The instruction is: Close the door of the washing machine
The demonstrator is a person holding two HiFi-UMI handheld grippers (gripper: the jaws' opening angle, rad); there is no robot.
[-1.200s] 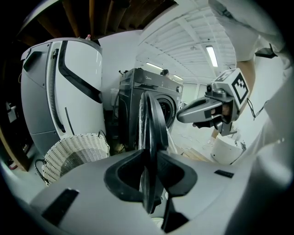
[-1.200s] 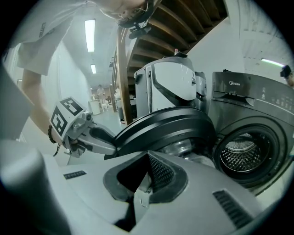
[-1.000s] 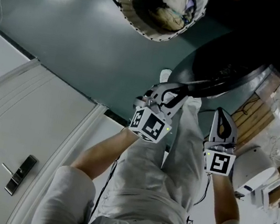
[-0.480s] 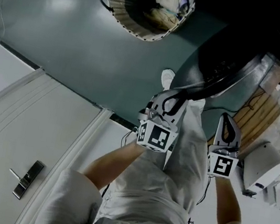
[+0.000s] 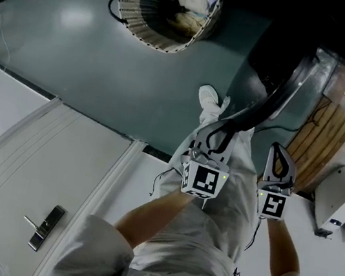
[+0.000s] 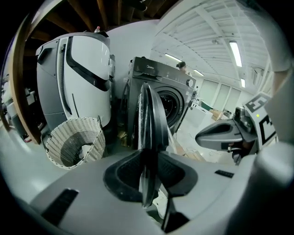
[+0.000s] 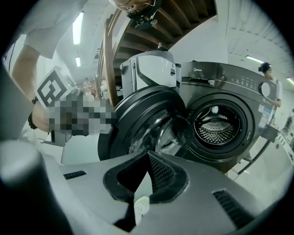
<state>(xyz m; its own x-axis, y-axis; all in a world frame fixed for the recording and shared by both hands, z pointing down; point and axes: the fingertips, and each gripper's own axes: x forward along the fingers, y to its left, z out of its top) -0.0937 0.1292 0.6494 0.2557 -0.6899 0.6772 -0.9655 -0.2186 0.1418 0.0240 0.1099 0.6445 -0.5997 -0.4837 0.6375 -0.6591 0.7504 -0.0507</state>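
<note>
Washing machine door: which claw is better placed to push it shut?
Left: the left claw clamps the door edge, jaws just eased slightly open; the right claw is shut, empty, off it.

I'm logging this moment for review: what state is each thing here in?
Washing machine door: partly open.
Left claw: gripping the door's rim; jaws just opened slightly.
Right claw: shut, empty.
Drum: uncovered, looks empty.
Laundry basket: upright, holding clothes.
</note>
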